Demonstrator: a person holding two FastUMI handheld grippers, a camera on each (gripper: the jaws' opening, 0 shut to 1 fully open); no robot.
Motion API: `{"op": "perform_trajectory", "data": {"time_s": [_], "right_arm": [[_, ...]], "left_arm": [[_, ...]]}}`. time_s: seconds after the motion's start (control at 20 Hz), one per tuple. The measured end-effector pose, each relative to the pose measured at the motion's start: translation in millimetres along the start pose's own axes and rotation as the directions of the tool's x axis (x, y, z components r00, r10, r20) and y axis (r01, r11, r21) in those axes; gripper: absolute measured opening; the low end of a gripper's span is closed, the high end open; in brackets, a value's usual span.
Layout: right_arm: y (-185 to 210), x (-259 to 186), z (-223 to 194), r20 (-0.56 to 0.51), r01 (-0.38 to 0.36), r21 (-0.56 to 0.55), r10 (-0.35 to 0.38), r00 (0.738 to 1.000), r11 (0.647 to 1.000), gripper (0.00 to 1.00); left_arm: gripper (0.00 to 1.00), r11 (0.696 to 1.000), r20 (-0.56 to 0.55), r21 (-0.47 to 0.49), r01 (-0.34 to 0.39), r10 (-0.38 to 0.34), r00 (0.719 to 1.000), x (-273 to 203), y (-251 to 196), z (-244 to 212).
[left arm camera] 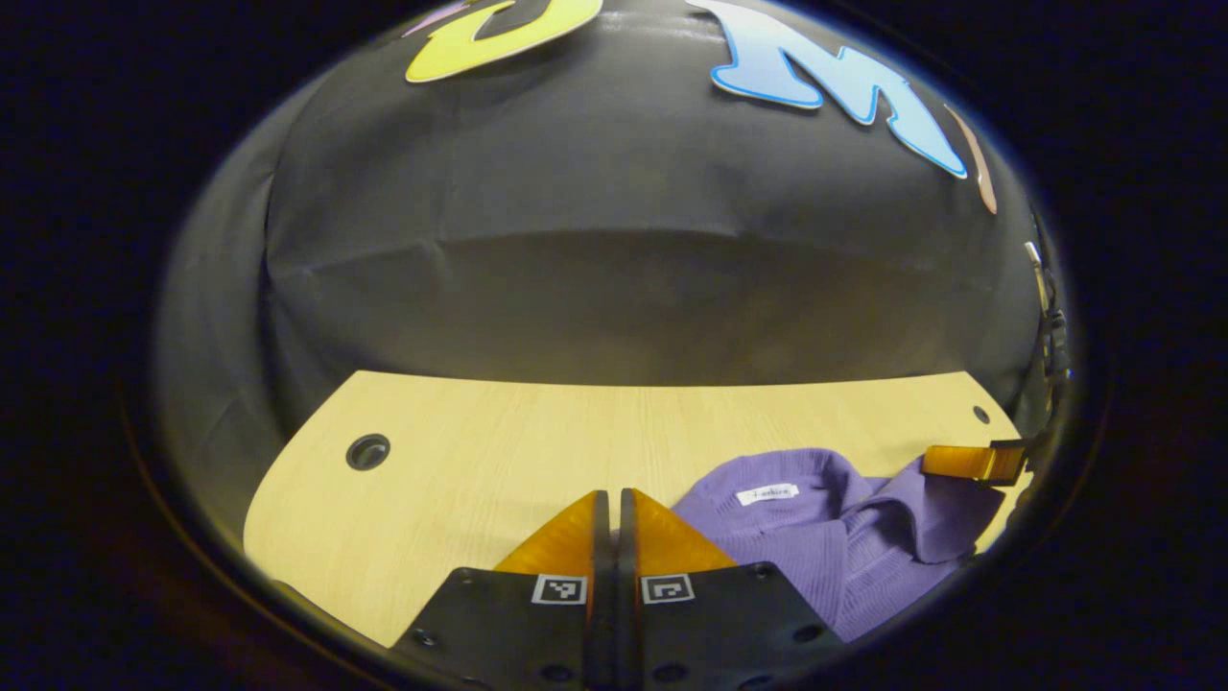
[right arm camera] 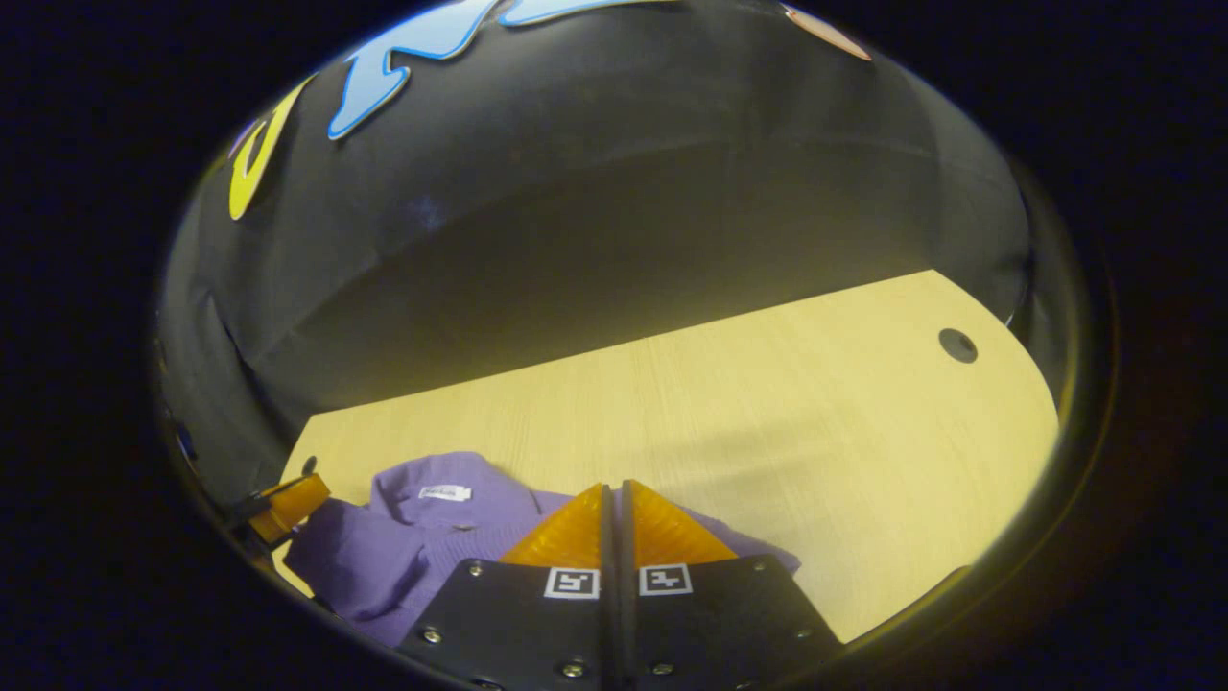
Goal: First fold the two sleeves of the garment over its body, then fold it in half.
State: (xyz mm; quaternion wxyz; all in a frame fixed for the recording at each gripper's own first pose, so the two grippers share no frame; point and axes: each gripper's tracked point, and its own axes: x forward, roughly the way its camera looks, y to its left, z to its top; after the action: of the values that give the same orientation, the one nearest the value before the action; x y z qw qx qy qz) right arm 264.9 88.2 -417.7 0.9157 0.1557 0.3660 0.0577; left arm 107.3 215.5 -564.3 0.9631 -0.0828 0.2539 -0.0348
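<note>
Fingers (left arm camera: pixel 595 537) pressed together; purple garment (left arm camera: pixel 815 537) lies just right of them.

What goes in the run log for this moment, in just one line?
left claw: shut, empty | right claw: shut, empty | purple collared shirt: on wooden table, collar up | fold: cannot tell

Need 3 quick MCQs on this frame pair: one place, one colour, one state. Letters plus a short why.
1. In the left gripper view, the garment lies where relative to the left gripper?
A. to its right
B. to its left
C. hanging on the wall

2. Garment colour?
A. green
B. purple
C. white

3. The right gripper fingers are:
A. wide open
B. closed together, holding nothing
C. clamped on a cup

Answers: 1 A, the cloth sits right of the fingers on the table. 2 B, purple knit in both views. 3 B, fingers meet with nothing between them.
</note>
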Motion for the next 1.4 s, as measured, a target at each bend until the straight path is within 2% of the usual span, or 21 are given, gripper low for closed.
{"op": "perform_trajectory", "data": {"time_s": [0.2, 0.25, 0.3, 0.4, 0.55, 0.65, 0.7, 0.75, 1.1, 1.2, 1.3, 1.4], "right_arm": [[-0.8, 1.2, 1.2, 0.01, 0.004, -0.012, -0.004, 1.0, 1.0, 0.01], [0.4, -0.5, 2.0, 0.01, 0.0, -0.007, 0.0, 1.0, 1.0, 0.06], [-0.7, -0.8, 2.1, 0.005, 0.003, -0.003, -0.003, 1.0, 1.0, 0.02], [0.1, -6.7, 2.5, 0.0, 0.003, -0.007, -0.003, 1.0, 1.0, 0.11], [5.6, -22.0, 12.2, 0.029, 0.0, -0.038, 0.001, 1.0, 0.999, 0.42], [13.2, -38.1, 22.8, 0.059, -0.008, -0.063, 0.011, 0.998, 0.998, 0.44], [16.3, -47.0, 27.8, 0.076, -0.008, -0.077, 0.014, 0.997, 0.997, 0.38], [20.4, -58.7, 33.1, 0.094, -0.01, -0.09, 0.018, 0.995, 0.996, 0.44], [52.3, -152.6, 55.3, 0.216, -0.027, -0.152, 0.06, 0.975, 0.988, 0.44], [60.4, -182.4, 59.3, 0.256, -0.023, -0.186, 0.071, 0.964, 0.982, 0.44], [69.9, -210.6, 61.5, 0.286, -0.021, -0.213, 0.083, 0.955, 0.977, 0.44], [75.5, -238.4, 63.1, 0.314, -0.02, -0.226, 0.092, 0.945, 0.974, 0.43]], "left_arm": [[0.06, 0.999, 0.041, -0.034, -0.021, 0.023, 0.999, -3.5, 4.6, 9.7], [0.06, 0.999, 0.06, -0.039, -0.017, 0.019, 0.998, -7.1, 3.2, 15.6], [0.06, 0.999, 0.071, -0.038, -0.011, 0.014, 0.997, -10.2, 0.4, 20.8], [0.06, 1.0, 0.07, -0.027, 0.001, 0.001, 0.998, -15.1, -6.9, 23.4], [0.06, 1.0, 0.057, -0.019, 0.014, -0.013, 0.998, -26.4, -16.1, 28.0], [0.06, 1.0, 0.07, -0.025, 0.018, -0.016, 0.997, -38.9, -20.0, 34.6], [0.06, 0.999, 0.08, -0.025, 0.02, -0.018, 0.997, -47.6, -20.7, 39.3], [0.06, 1.0, 0.091, -0.02, 0.019, -0.017, 0.996, -56.9, -21.5, 43.8], [0.07, 0.998, 0.187, -0.033, 0.051, -0.044, 0.981, -157.6, -30.8, 80.5], [0.22, 0.998, 0.228, -0.022, 0.052, -0.046, 0.973, -188.9, -32.5, 92.9], [0.24, 0.998, 0.257, -0.002, 0.058, -0.056, 0.965, -221.4, -34.9, 102.0], [0.43, 0.998, 0.281, 0.019, 0.064, -0.067, 0.957, -252.4, -41.1, 111.7]]}}
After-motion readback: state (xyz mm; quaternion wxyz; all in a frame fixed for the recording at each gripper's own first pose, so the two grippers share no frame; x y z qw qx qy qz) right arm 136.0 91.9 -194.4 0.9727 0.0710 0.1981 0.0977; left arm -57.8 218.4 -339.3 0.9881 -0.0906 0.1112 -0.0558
